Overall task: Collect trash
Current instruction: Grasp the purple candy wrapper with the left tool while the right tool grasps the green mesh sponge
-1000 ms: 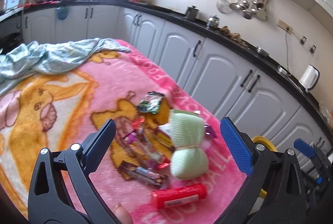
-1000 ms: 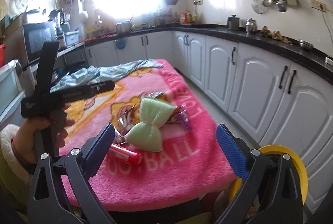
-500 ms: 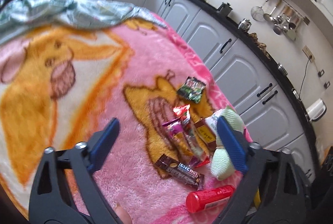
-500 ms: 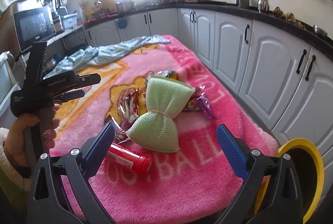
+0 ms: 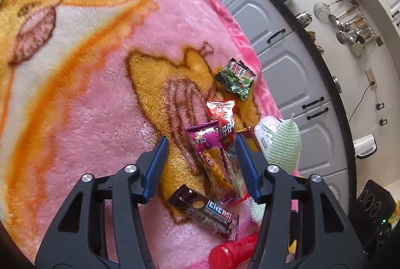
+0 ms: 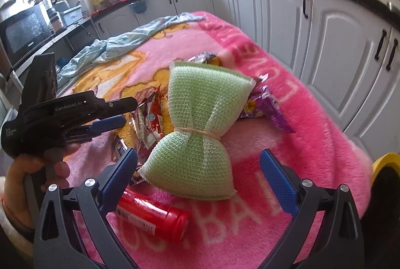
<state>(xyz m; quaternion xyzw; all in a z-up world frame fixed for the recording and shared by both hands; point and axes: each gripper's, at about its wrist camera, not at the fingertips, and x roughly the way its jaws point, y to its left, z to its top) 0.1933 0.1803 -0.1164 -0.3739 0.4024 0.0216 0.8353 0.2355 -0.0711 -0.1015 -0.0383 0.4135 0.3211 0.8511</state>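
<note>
Snack wrappers lie on a pink blanket point(image 5: 87, 118). My left gripper point(image 5: 200, 164) is open, its jaws on either side of a magenta wrapper point(image 5: 210, 154) and a red wrapper point(image 5: 225, 123). A brown bar wrapper point(image 5: 202, 211) lies just below them and a green packet point(image 5: 236, 78) farther off. My right gripper point(image 6: 198, 179) is open, low over a green mesh sponge point(image 6: 197, 133), with a red tube point(image 6: 152, 216) by its left jaw. The left gripper point(image 6: 110, 118) shows in the right wrist view, over the wrappers point(image 6: 147, 118). A purple wrapper point(image 6: 265, 108) lies right of the sponge.
A crumpled pale blue cloth point(image 6: 125, 41) lies at the blanket's far end. A yellow-rimmed bin point(image 6: 385, 169) stands past the table's right edge. White cabinets point(image 6: 325, 31) under a black counter run close along the right side.
My left gripper has dropped toward the wrappers and its jaws have narrowed around the magenta and red ones. My right gripper has moved in closer over the green sponge.
</note>
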